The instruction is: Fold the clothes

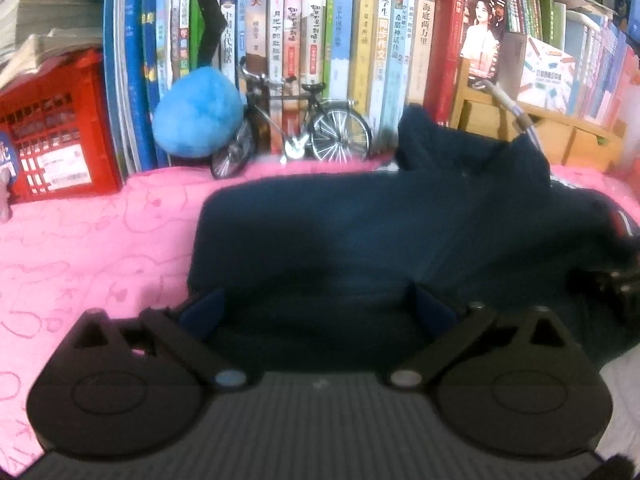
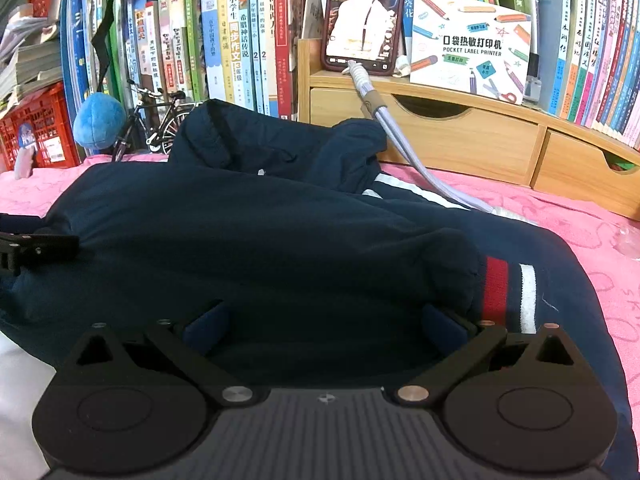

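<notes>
A dark navy jacket (image 1: 360,232) lies bunched on the pink bed cover (image 1: 80,240). My left gripper (image 1: 318,308) is open wide over the jacket's near left edge, with cloth lying between its blue pads (image 1: 204,312). In the right wrist view the jacket (image 2: 240,240) has a sleeve folded across it, ending in a red, white and navy cuff (image 2: 508,296). My right gripper (image 2: 326,326) also stands open wide, low over the cloth just left of that cuff. The left gripper's black tip (image 2: 24,248) shows at the jacket's left edge.
A wall of upright books backs the bed. In front of it sit a blue plush ball (image 1: 198,114), a model bicycle (image 1: 296,128) and a red crate (image 1: 52,136). At the right, a wooden drawer unit (image 2: 460,140) carries a phone (image 2: 362,16), its cable (image 2: 400,140) and a label-printer box (image 2: 472,48).
</notes>
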Available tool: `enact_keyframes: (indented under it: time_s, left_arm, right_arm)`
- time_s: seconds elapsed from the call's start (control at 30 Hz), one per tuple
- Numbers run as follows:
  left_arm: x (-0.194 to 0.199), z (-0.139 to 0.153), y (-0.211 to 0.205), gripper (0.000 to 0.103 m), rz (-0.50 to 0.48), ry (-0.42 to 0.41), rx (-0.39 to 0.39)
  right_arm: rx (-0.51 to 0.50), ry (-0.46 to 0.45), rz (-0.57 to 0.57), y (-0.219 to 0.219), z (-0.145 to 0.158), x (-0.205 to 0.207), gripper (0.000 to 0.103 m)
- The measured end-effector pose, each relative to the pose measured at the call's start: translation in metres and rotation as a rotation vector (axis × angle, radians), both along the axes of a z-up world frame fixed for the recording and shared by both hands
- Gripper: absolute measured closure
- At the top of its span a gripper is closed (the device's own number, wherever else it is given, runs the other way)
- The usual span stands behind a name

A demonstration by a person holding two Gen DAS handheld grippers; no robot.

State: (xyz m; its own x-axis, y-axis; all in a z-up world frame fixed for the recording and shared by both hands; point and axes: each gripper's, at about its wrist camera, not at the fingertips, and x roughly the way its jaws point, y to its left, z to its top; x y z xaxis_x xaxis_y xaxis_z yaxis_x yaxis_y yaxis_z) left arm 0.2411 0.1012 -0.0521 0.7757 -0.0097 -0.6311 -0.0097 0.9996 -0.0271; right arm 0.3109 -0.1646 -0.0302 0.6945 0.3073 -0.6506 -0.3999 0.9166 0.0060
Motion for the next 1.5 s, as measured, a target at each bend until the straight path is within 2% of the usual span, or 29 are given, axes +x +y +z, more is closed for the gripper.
enact_keyframes:
  time_s: [0.13, 0.17, 0.23, 0.3, 0.33, 0.37, 0.4, 0.43, 0.47, 0.57, 0.67, 0.8, 0.93, 1.03, 1.13, 1.27, 1.43, 1.5]
  left_arm:
    - [-0.012, 0.003, 0.022, 0.0, 0.083, 0.006, 0.045]
    - [-0.016, 0.005, 0.032, 0.0, 0.089, 0.011, 0.008]
    - [-0.024, 0.002, 0.049, 0.0, 0.186, 0.046, 0.054]
    - [-0.035, 0.003, 0.066, 0.0, 0.179, 0.037, 0.035]
    - [-0.04, 0.004, 0.072, 0.0, 0.194, 0.039, 0.049]
    - [-0.043, 0.006, 0.073, 0.0, 0.215, 0.044, 0.094]
    - [-0.045, 0.009, 0.074, 0.006, 0.237, 0.048, 0.142]
    - [-0.044, 0.013, 0.076, 0.016, 0.253, 0.057, 0.179]
    - [-0.043, 0.018, 0.078, 0.018, 0.255, 0.056, 0.184]
    - [-0.034, 0.042, 0.078, 0.018, 0.224, -0.018, 0.097]
    - [-0.011, 0.063, 0.053, 0.018, 0.122, -0.077, 0.011]
    - [0.034, 0.063, 0.0, 0.018, 0.003, -0.044, -0.069]
    - [0.069, 0.043, -0.037, 0.018, -0.041, 0.012, -0.03]
    - [0.075, 0.025, -0.036, 0.017, -0.025, 0.044, 0.017]
    - [0.074, 0.017, -0.014, 0.017, 0.022, 0.046, 0.002]
    - [0.07, 0.013, 0.016, 0.017, 0.107, 0.051, 0.053]
    - [0.069, 0.01, 0.053, 0.015, 0.213, 0.071, 0.011]
    - [0.068, 0.011, 0.058, 0.015, 0.249, 0.073, 0.035]
  right_arm:
    - [0.001, 0.001, 0.0, 0.0, 0.0, 0.0, 0.0]
    - [0.001, 0.0, 0.0, 0.0, 0.0, 0.001, 0.0]
    - [0.001, 0.001, 0.001, 0.0, 0.0, 0.001, 0.0]
    - [0.001, 0.0, 0.001, 0.001, 0.0, 0.001, 0.0]
    - [0.001, 0.0, 0.001, 0.001, 0.0, 0.001, 0.0]
    - [0.001, 0.0, 0.001, 0.001, 0.0, 0.001, 0.0]
    - [0.001, 0.0, 0.001, 0.001, 0.0, 0.001, 0.0]
    - [0.0, 0.0, 0.001, 0.001, 0.0, 0.001, 0.0]
    - [0.001, 0.0, 0.0, 0.001, 0.0, 0.001, 0.0]
    - [0.0, 0.0, -0.001, 0.001, 0.0, 0.001, 0.0]
    - [0.001, 0.0, -0.001, 0.001, 0.0, 0.001, 0.0]
    - [0.001, 0.0, -0.001, 0.001, 0.0, 0.002, 0.0]
    - [0.0, 0.0, -0.001, 0.001, 0.001, 0.002, 0.0]
    - [0.0, 0.0, -0.001, 0.001, 0.001, 0.001, 0.0]
    - [0.0, 0.0, -0.002, 0.001, 0.001, 0.001, 0.0]
    - [0.0, 0.0, -0.003, 0.001, 0.001, 0.001, 0.0]
    - [0.0, 0.0, -0.003, 0.001, 0.001, 0.001, 0.0]
    - [0.0, 0.0, -0.003, 0.001, 0.0, 0.001, 0.0]
